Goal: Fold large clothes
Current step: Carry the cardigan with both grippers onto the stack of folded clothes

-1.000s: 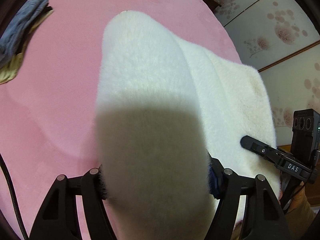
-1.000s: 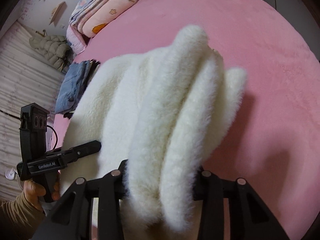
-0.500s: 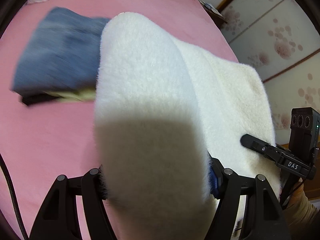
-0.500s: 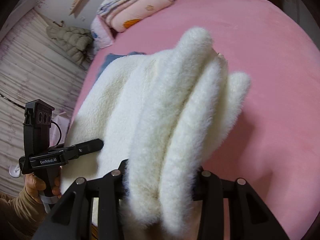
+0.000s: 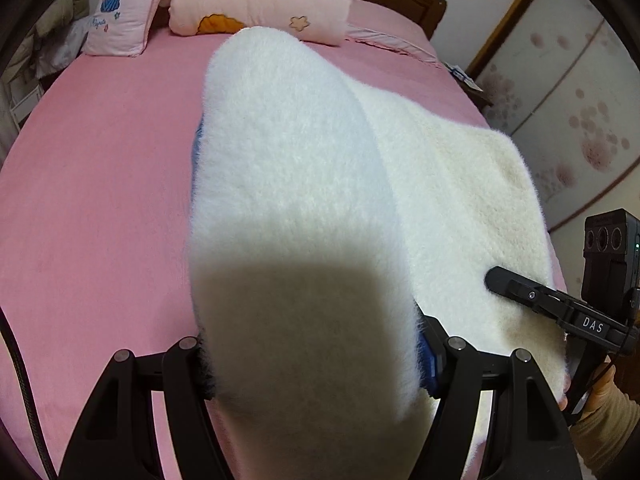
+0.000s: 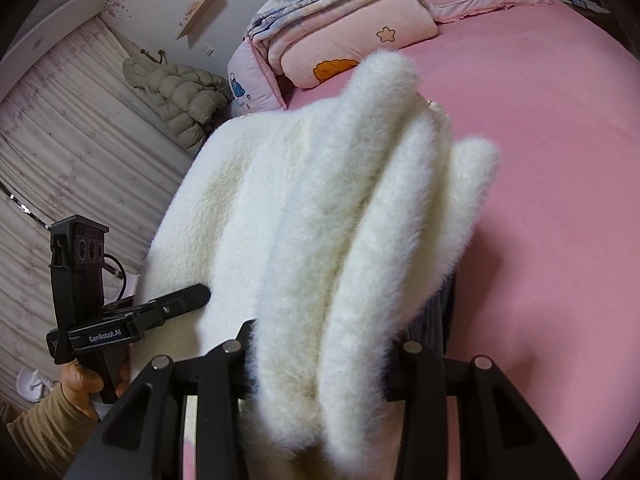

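Observation:
A folded, fluffy white garment (image 5: 304, 184) hangs between both grippers above the pink bed (image 5: 100, 184). My left gripper (image 5: 316, 344) is shut on one thick end of it; the fabric hides the fingertips. My right gripper (image 6: 320, 344) is shut on the other end, where several folded layers (image 6: 360, 216) bunch between the jaws. A sliver of blue folded clothes (image 5: 198, 136) peeks out from under the garment's left edge. Each gripper shows in the other's view: the right gripper (image 5: 560, 308) and the left gripper (image 6: 132, 316).
Folded pink quilts and a pillow (image 5: 256, 4) lie at the head of the bed, also in the right wrist view (image 6: 344, 28). A puffy jacket (image 6: 180, 92) hangs on the wall left of the bed. A flowered sliding door (image 5: 580, 100) stands to the right.
Both grippers have carried the white garment forward toward the head of the bed. The blue folded clothes have slid under the garment and are now almost hidden; the quilts came into view.

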A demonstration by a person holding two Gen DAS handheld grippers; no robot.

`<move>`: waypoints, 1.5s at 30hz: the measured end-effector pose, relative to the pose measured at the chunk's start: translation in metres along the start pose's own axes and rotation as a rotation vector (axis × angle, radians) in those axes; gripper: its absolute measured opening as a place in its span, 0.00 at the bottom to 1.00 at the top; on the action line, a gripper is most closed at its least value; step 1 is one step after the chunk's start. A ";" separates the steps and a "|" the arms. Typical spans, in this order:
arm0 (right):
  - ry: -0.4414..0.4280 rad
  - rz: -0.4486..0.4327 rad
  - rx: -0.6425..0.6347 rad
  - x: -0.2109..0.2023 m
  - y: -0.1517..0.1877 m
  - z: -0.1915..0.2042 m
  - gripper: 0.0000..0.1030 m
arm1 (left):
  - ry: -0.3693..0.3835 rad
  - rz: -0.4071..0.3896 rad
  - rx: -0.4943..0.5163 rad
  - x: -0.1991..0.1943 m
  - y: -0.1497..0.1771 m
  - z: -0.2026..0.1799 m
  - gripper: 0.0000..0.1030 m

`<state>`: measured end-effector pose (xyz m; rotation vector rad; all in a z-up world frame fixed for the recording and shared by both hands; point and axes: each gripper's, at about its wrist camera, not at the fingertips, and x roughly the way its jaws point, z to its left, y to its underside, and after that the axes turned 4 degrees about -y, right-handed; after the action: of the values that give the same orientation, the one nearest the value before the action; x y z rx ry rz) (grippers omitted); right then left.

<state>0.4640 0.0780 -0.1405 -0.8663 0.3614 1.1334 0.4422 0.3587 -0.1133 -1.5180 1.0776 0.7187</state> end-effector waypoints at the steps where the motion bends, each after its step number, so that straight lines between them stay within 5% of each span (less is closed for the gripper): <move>1: 0.005 0.006 0.008 0.012 -0.006 -0.003 0.38 | -0.004 0.003 -0.004 0.003 0.000 0.021 0.68; 4: 0.048 0.053 0.021 0.055 -0.015 -0.020 0.39 | -0.007 0.015 -0.019 0.012 -0.002 0.073 0.71; 9: 0.090 0.094 0.016 0.083 -0.015 -0.031 0.45 | 0.031 0.009 -0.037 0.031 0.007 0.093 0.83; 14: 0.162 0.150 -0.010 0.078 -0.017 -0.017 0.53 | -0.003 -0.012 -0.017 0.030 0.010 0.097 0.86; 18: 0.246 0.180 -0.093 0.056 -0.015 0.000 0.54 | -0.043 -0.088 -0.048 -0.013 0.016 0.087 0.86; 22: 0.303 0.071 -0.181 0.013 -0.014 0.026 0.54 | -0.086 -0.166 -0.036 -0.059 0.023 0.066 0.86; 23: 0.301 0.040 -0.198 0.004 -0.012 0.032 0.54 | -0.088 -0.176 -0.029 -0.066 0.026 0.059 0.84; 26: 0.307 -0.013 -0.251 -0.005 -0.003 0.048 0.52 | -0.109 -0.205 0.019 -0.079 0.027 0.034 0.53; 28: 0.292 -0.007 -0.294 -0.002 0.008 0.057 0.22 | -0.106 -0.221 0.070 -0.082 0.029 0.017 0.40; 30: 0.268 0.013 -0.322 0.010 0.017 0.065 0.09 | -0.095 -0.206 0.103 -0.070 0.024 -0.006 0.39; 37: 0.330 0.051 -0.263 0.041 0.022 0.035 0.06 | -0.207 -0.113 0.084 -0.032 0.025 0.005 0.35; 45: 0.369 0.107 -0.188 0.058 0.023 0.007 0.00 | -0.182 -0.101 0.031 -0.024 0.027 0.016 0.22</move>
<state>0.4658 0.1235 -0.1839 -1.2397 0.6180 1.1168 0.4096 0.3803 -0.1072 -1.4397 0.8659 0.7511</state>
